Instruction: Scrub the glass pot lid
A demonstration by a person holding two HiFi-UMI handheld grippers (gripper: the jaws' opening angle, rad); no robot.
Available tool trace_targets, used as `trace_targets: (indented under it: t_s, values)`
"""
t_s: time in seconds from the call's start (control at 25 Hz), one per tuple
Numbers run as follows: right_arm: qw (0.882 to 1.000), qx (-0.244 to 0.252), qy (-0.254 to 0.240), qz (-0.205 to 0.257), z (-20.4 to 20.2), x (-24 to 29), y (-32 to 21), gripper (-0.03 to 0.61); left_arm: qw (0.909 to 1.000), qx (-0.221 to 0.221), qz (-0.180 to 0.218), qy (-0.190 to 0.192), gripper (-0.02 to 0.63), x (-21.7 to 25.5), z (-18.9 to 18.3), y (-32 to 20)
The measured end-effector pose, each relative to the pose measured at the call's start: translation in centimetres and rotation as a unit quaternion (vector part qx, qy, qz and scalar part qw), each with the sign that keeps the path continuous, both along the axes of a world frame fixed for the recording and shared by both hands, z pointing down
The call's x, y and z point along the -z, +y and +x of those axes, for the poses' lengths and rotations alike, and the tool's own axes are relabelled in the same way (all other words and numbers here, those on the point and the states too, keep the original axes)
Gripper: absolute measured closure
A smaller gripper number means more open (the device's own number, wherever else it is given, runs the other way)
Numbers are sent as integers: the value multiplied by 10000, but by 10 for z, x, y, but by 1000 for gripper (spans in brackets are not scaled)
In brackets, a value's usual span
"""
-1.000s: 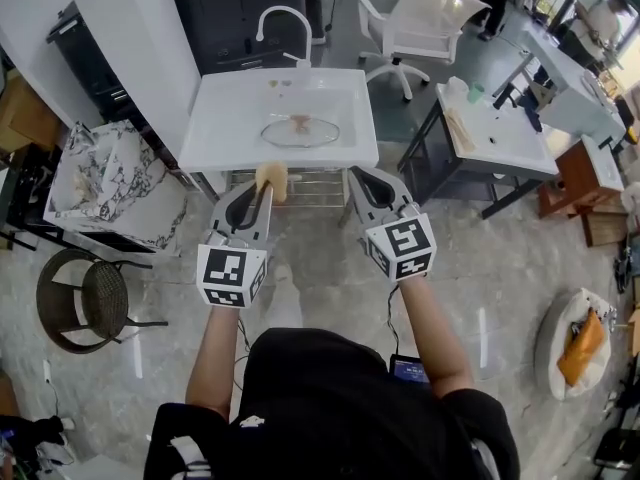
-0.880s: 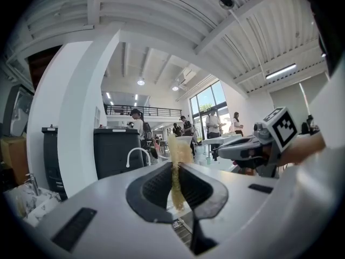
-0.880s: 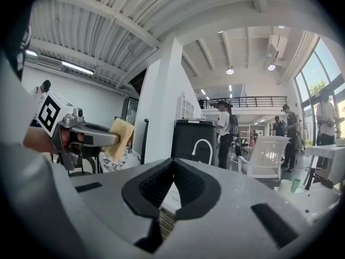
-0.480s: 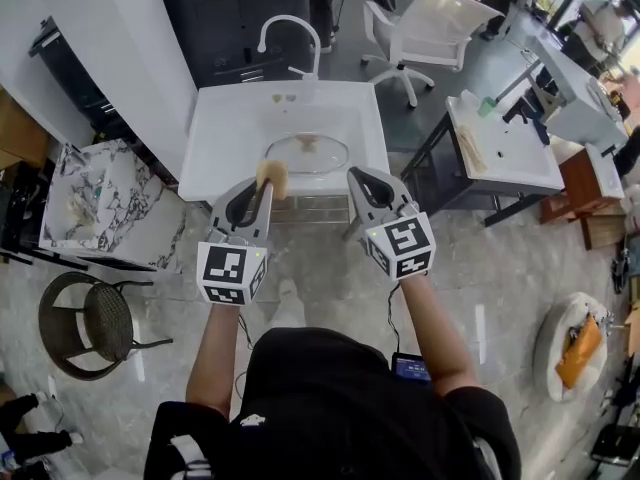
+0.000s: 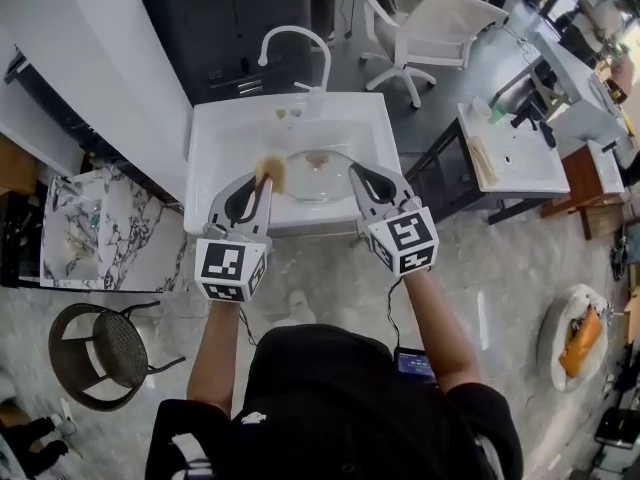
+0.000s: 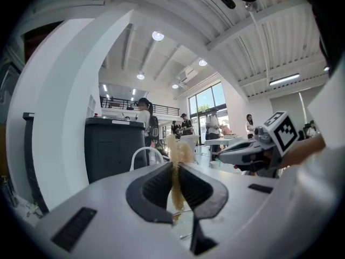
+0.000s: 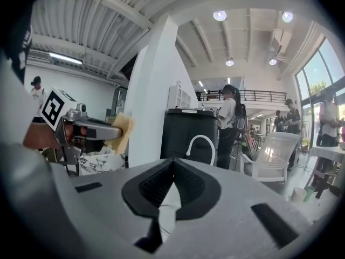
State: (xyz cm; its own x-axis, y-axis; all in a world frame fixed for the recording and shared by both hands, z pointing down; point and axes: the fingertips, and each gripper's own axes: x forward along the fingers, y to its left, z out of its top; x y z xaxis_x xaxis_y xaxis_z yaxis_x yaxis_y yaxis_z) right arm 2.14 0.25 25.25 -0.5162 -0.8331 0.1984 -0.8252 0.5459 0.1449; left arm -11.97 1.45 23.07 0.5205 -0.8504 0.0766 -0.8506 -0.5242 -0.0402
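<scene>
The glass pot lid, with a brownish knob, lies in the white sink under a curved faucet. My left gripper is shut on a yellow sponge, which hangs above the lid's left edge. The left gripper view shows the sponge squeezed between the jaws and sticking up past them. My right gripper is shut and holds nothing; it hovers over the sink's front right, beside the lid. In the right gripper view its jaws meet, with the left gripper and sponge at the left.
A marble-patterned table stands left of the sink, with a round wire chair nearer me. A dark cabinet sits behind the faucet. A white chair and a white table are to the right.
Both grippers have travelled forward together from in front of the sink to over its front edge. The sponge now sits above the lid's left side. Neither grip has changed.
</scene>
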Motion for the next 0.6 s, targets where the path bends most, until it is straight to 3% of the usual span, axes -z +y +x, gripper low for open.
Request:
trace_targets:
  t_s: [0.6]
  values:
    - [9981, -178, 212, -550, -9, -53, -72, 580, 9980, -356, -514, -107, 592, -56, -6, -78]
